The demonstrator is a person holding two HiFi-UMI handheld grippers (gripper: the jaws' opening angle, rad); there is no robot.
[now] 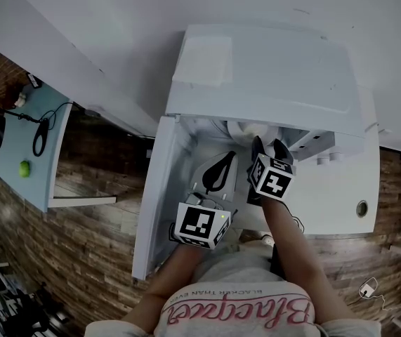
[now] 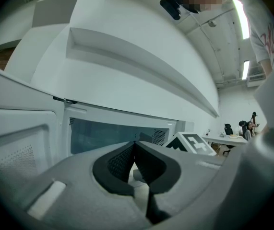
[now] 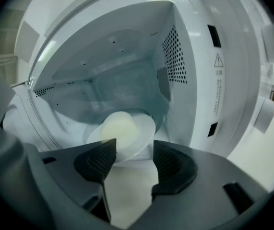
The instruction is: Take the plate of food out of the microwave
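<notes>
The microwave point(image 1: 270, 76) is seen at the centre of the head view, white, with its door point(image 1: 154, 195) swung open toward the lower left of the frame. The plate point(image 3: 122, 133) is found inside the cavity on the floor, at the lower middle of the right gripper view, and a pale, rounded portion of food point(image 3: 119, 127) is carried on it. In the head view only a white part of the plate point(image 1: 239, 128) is made out, just inside the opening. The right gripper point(image 3: 134, 150) is pointed into the cavity with its jaws held wide apart. The near rim of the plate is seen in the gap just beyond their tips, and no pad is shown pressing on it. In the head view the right gripper point(image 1: 270, 146) is placed at the mouth of the cavity, right of centre. The left gripper point(image 2: 135, 147) is held with its jaws together and nothing between them. It is aimed at the open front of the microwave, and in the head view the left gripper point(image 1: 222, 161) is set just left of the right one, beside the open door. A light blue table point(image 1: 17, 139) is seen at the far left of the head view, with a small green object point(image 1: 24, 168) lying on it.
</notes>
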